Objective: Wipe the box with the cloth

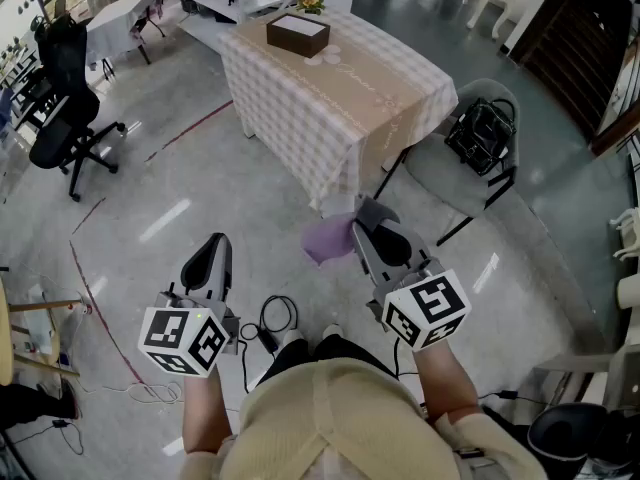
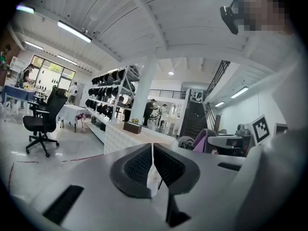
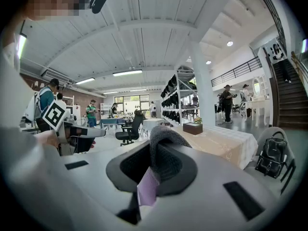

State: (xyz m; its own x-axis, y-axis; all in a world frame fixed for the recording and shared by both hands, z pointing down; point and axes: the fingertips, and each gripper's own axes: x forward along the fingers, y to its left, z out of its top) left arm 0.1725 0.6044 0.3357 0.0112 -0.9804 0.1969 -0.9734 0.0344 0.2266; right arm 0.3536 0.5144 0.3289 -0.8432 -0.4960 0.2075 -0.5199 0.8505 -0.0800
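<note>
We stand on the floor, well apart from the table [image 1: 380, 88], and the box [image 1: 298, 35] is on the far part of the tablecloth, straight ahead of us and a little to the left of the right gripper [image 1: 365, 218]. In the right gripper view the box [image 3: 192, 128] shows beyond the jaws and slightly to the right, so this gripper already points nearly toward it. The box looks only a little longer than it is wide, and from here we cannot tell surely how its long side lies. The right gripper has its jaws closed on the cloth [image 1: 327, 240], a purple piece that hangs out to the left of the jaws; in its own view a corner of the cloth [image 3: 147, 186] comes out below the pads. The left gripper [image 1: 217, 243] has its jaws pressed together with nothing between them, which its own view confirms. Both hands are held low in front of the body, about level with each other, with the jaws pointing forward. The right one is a little nearer to the table, so we judge that it must carry the cloth forward to the box.
</note>
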